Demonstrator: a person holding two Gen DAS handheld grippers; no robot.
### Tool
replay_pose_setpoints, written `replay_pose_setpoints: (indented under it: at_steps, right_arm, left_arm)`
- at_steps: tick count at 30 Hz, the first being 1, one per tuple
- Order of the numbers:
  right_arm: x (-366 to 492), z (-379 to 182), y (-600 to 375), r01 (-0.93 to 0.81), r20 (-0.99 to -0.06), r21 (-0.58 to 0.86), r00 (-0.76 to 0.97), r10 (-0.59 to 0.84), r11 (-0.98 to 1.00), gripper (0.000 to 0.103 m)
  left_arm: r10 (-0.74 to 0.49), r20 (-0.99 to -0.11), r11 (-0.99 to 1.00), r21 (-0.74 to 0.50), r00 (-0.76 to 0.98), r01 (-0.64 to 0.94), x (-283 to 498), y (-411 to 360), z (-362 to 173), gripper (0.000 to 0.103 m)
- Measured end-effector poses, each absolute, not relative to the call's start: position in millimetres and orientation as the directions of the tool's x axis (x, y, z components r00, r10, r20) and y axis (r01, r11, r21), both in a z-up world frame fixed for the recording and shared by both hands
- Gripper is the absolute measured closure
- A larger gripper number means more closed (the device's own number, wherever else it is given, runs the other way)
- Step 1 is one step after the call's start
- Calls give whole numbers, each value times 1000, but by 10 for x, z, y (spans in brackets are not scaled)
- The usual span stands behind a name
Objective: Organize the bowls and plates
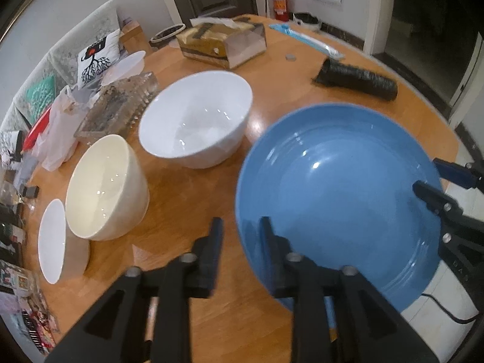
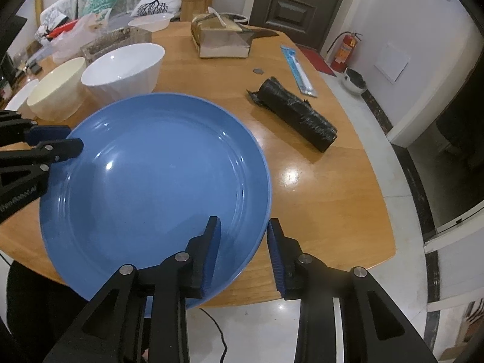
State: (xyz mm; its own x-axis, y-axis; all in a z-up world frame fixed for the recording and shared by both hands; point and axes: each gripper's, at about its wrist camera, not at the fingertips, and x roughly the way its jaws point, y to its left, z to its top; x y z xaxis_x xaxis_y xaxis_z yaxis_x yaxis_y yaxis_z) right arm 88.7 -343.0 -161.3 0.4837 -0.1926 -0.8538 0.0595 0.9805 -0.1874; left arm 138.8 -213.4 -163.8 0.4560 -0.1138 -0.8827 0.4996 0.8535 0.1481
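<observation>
Left gripper [image 1: 239,227]: jaws parted, straddling the near-left rim of the blue plate [image 1: 338,199], one finger outside and one over the plate; pads not seen pressing, so nothing held. Right gripper [image 2: 243,230]: likewise apart, astride the plate's opposite rim, inner finger over the glaze, outer finger just off the edge, a gap visible at the rim. Plate lies flat at the near edge of the surface [image 2: 317,187], part of it overhanging the floor side. Judgement: glazed ceramic, stiff, moderately heavy, slick under the pads and breakable if dropped; the raised rim is the only hold, best taken on two opposite sides so it stays level. Beyond it a white bowl [image 1: 196,121] just behind the plate, a cream bowl [image 1: 103,187] beside that, tilted against a small white dish [image 1: 51,242]. Further out: black rolled bundle [image 2: 296,115], tissue box [image 2: 220,39], clear ribbed container [image 1: 118,109], plastic bags, a coin, a blue-and-white packet. Surface is round, varnished wood, glossy with lamp glare. Room: sofa with cushions, dark door, red fire extinguisher [image 2: 345,51], pale tiled floor.
</observation>
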Motion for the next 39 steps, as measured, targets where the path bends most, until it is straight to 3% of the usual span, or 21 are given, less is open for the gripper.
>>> replay_pose_setpoints:
  at_steps: [2,8,10,13,16,24,33,34,38,39]
  right_arm:
    - [867,-1527,-3394,64,-836,-199,510,-204,978,61]
    - [817,-1232,-3143,17,-773,-163,620,-138,986,36]
    - [814,-1146,-2994,-18,-744,-161,659,-110,987,24]
    - [822,-1026,-2642,-87,-696,-211,713,-87,974,17]
    - [834,-951,-2266,-226,-661,-205,750,35,952,4]
    - [988,-1008,-1366,-424,-655,-107,711,257,900,3]
    - [1288,-1364,-740,-484,-722,-6,607,332,875,6]
    - [1322,-1395,-677,-489,-725,-6,603,333,872,8]
    - [1491,-1520,-532,-494,-738,10,583,340,870,15]
    - [1529,-1552,-501,-495,-739,14,580,342,869,15]
  left_arm:
    - [-145,-865,867,124,480,484,1392,-2035,-1513,54]
    - [-219,-803,870,97,554,484,1351,-1695,-1150,29]
    - [-230,-784,871,99,576,481,1345,-1544,-1048,25]
    - [-221,-760,878,118,611,464,1367,-1264,-915,19]
    - [-213,-749,885,125,628,449,1406,-916,-797,19]
    - [-179,-743,923,99,645,371,1619,10,-696,15]
    - [-148,-772,964,27,618,265,1935,837,-880,15]
    - [-153,-778,966,12,609,259,1971,887,-914,17]
    - [-172,-809,968,-34,562,247,2145,1029,-1113,42]
    - [-176,-815,969,-44,553,244,2172,1041,-1162,44]
